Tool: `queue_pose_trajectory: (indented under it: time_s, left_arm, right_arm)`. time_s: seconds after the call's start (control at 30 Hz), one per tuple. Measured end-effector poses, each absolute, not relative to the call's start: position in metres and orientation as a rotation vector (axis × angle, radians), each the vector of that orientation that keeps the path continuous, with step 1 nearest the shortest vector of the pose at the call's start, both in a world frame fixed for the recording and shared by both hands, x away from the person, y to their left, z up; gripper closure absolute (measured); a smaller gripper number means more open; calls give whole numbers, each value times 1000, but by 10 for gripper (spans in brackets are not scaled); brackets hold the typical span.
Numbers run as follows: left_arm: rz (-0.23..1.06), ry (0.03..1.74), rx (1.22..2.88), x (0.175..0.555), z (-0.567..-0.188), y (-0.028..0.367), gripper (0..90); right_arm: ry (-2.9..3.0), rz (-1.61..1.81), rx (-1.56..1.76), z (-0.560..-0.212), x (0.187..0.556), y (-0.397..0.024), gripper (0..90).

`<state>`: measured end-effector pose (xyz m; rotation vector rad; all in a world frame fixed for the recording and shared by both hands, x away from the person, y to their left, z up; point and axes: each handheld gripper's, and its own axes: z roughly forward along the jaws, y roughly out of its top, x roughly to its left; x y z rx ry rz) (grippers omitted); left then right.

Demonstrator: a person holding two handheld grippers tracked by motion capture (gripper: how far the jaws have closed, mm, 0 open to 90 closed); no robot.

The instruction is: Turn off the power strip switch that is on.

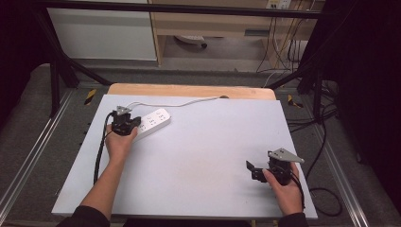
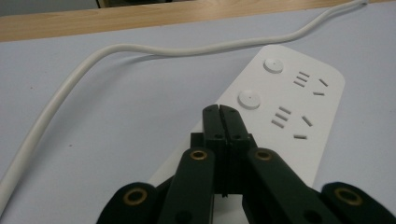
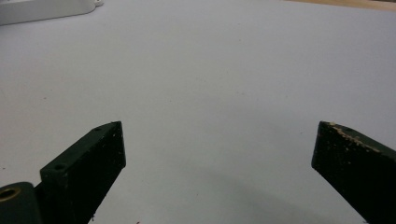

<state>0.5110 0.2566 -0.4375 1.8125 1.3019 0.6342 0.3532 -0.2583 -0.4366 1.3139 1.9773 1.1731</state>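
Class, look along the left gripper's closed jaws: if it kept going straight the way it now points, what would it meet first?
Most likely the nearer round button on the white power strip, just ahead of the shut left gripper; the height above the strip is unclear.

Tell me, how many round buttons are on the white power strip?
2 in the left gripper view: one round button near the strip's far end, one just beyond the shut left gripper's tips. Others may be hidden beneath it.

No text, label, brand or number can be read on the power strip [image 2: 280,107] or elsewhere.
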Motion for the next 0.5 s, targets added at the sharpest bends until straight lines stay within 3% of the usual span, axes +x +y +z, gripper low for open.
queue_pose_trajectory:
  time_s: [0.23,0.5]
  left_arm:
    - [662,1304,1825,510,-437,251,900]
    - [606,1335,1752,509,-440,256,900]
  right_arm:
    - [1975,1169,1318,-437,353,-260,37]
    - [1975,1168,1321,-437,353,-260,37]
